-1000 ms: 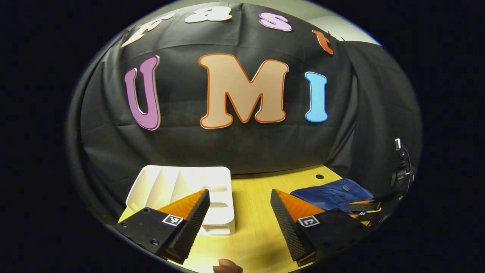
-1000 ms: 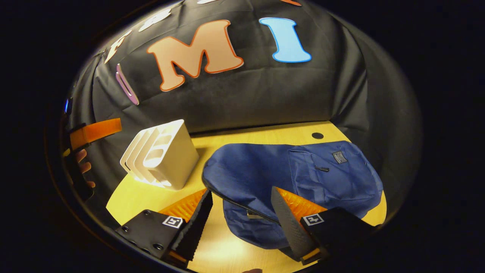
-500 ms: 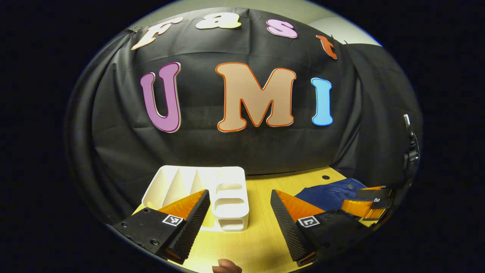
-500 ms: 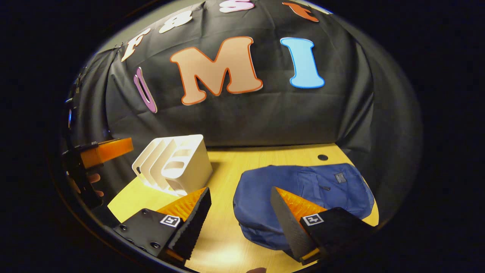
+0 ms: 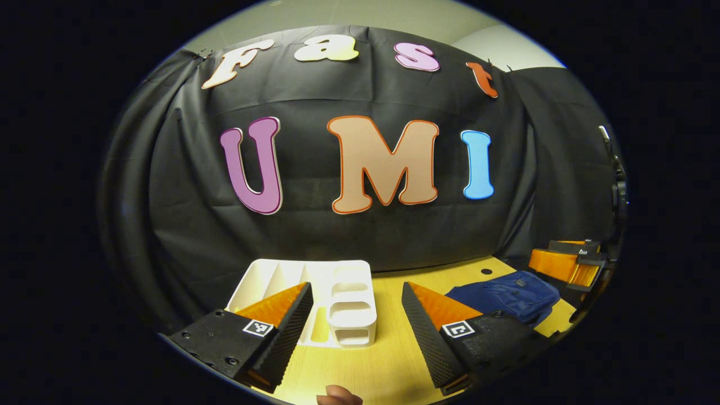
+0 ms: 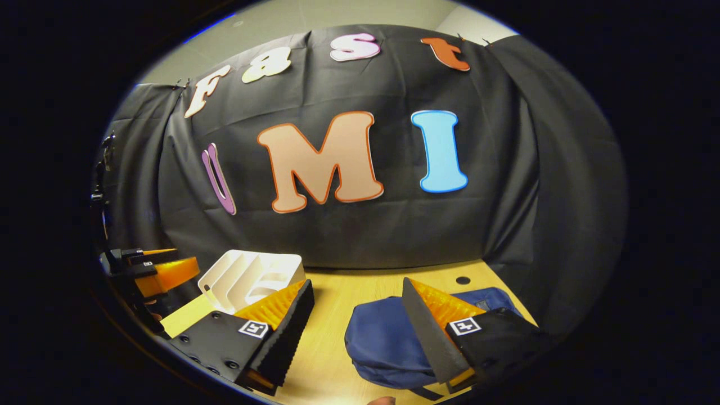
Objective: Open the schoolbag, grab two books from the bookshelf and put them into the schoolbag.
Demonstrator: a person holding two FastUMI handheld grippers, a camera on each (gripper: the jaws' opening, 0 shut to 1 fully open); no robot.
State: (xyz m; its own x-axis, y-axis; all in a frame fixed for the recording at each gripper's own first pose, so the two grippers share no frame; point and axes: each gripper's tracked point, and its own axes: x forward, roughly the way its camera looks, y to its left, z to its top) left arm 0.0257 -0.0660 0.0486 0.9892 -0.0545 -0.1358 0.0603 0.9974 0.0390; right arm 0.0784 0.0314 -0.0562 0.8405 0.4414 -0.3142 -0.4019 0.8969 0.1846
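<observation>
The blue schoolbag (image 6: 388, 343) lies flat on the yellow bench (image 6: 332, 315), directly ahead of the right gripper (image 6: 355, 329), whose fingers stand spread apart with nothing between them; one finger (image 6: 433, 337) overlaps the bag's near edge in the right gripper view, and whether it touches the cloth cannot be told. The white bookshelf (image 6: 247, 275) stands on the bench well to the side of the schoolbag, with bare bench between them. In the left gripper view the left gripper (image 5: 355, 329) is likewise released and holds nothing, and the bookshelf (image 5: 337, 301) sits just beyond its fingertips, its slots facing up and toward the camera. From there the schoolbag (image 5: 506, 292) lies farther off on the bench, away from the bookshelf, with the right gripper (image 5: 565, 264) hovering beside it at the view's edge. The schoolbag's zipper and opening are hard to make out, and its near part is hidden behind the finger.
</observation>
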